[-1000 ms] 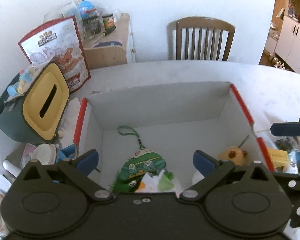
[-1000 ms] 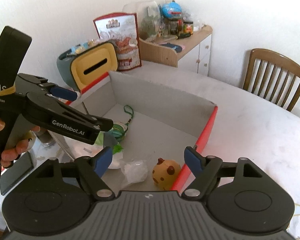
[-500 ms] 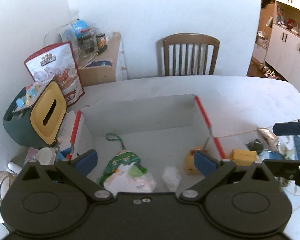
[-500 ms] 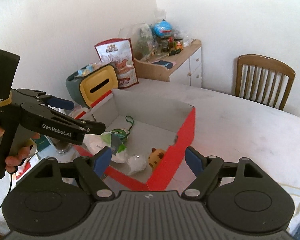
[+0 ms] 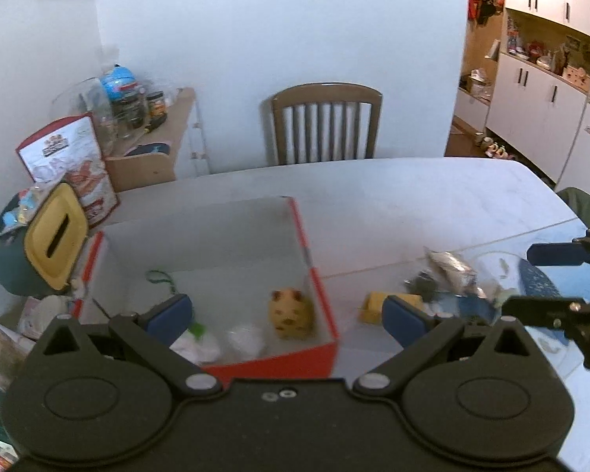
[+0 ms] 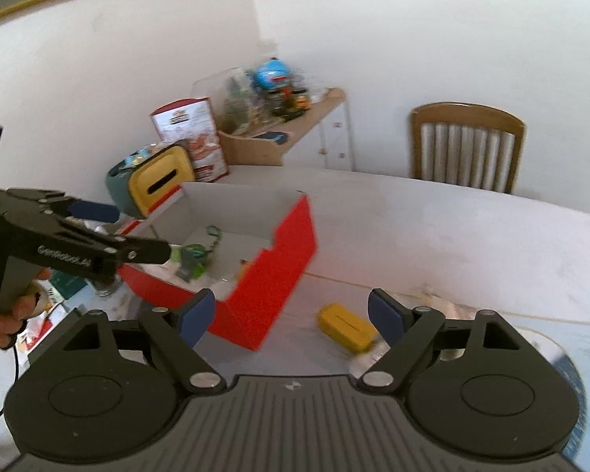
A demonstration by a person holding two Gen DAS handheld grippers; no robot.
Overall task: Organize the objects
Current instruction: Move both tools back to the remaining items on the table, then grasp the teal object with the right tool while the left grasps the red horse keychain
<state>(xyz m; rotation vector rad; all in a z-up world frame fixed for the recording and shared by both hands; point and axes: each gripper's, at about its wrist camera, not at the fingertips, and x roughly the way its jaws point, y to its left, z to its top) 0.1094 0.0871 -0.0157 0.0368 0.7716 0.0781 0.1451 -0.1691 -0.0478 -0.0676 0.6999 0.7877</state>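
A red cardboard box (image 5: 318,303) with a white inside stands on the pale table. In it lie a yellow plush toy (image 5: 291,312), a crumpled white wad (image 5: 246,340) and a green pouch on a cord (image 5: 161,277), partly hidden by my finger. Right of the box lie a yellow block (image 5: 371,303), a silver packet (image 5: 450,265) and small dark items (image 5: 423,285). My left gripper (image 5: 287,314) hangs open above the box's near side, holding nothing. My right gripper (image 6: 291,314) is open and empty, above the yellow block (image 6: 348,332) and the box's red corner (image 6: 279,275). The left gripper (image 6: 141,232) shows there too, held by a hand (image 6: 15,310).
A green tissue box with a yellow lid (image 5: 39,251) and a snack bag (image 5: 70,157) stand left of the box. Behind them is a low wooden cabinet with jars (image 5: 149,149). A wooden chair (image 5: 326,126) stands at the table's far side. A blue patterned cloth (image 5: 539,281) lies at the right.
Both grippers have pulled back and up from the box, staying open. The box looks smaller and farther, and the loose items to its right have come into view.
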